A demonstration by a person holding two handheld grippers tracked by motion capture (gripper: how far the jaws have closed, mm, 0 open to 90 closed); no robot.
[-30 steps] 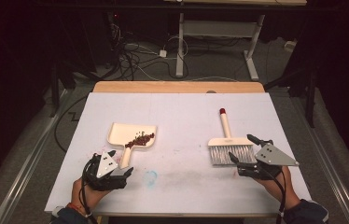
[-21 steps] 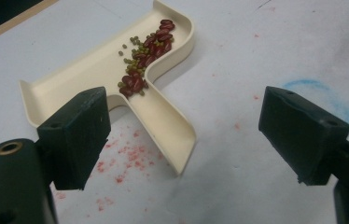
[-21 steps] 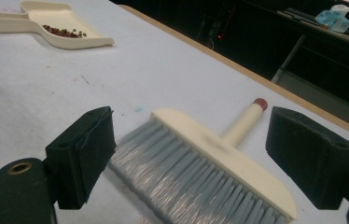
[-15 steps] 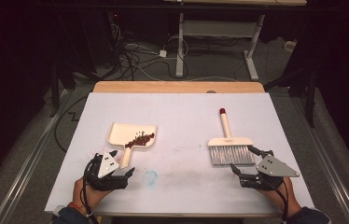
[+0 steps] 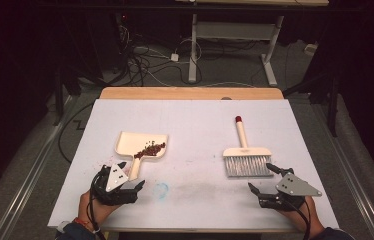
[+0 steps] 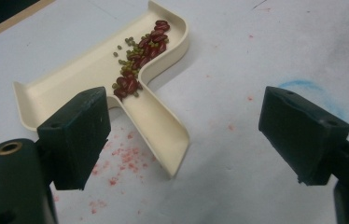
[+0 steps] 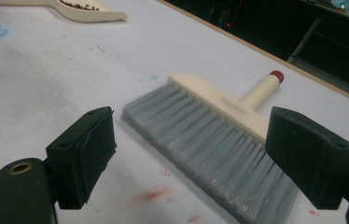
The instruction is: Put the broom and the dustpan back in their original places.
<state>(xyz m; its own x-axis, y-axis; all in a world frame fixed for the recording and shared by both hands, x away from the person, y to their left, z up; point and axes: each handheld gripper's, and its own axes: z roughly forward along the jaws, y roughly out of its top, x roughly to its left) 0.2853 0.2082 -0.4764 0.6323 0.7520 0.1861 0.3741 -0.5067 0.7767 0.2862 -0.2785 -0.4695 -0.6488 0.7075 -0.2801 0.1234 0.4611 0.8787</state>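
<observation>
Both claws are seen spread wide and gripping nothing. At the near left of the table (image 5: 190, 115), the left gripper (image 5: 125, 187) is held just short of the handle of the cream dustpan (image 5: 142, 147), whose handle end lies between its open jaws in the left gripper view. A heap of red and green beans (image 6: 142, 51) is gathered in the pan, at the neck where it meets the handle. At the near right, the right gripper (image 5: 262, 181) is held just below the grey bristles of the brush (image 5: 245, 155), which lies flat with its red-tipped handle pointing away. The sweeping is judged done, since no loose beans are made out on the table; emptying the pan appears left.
</observation>
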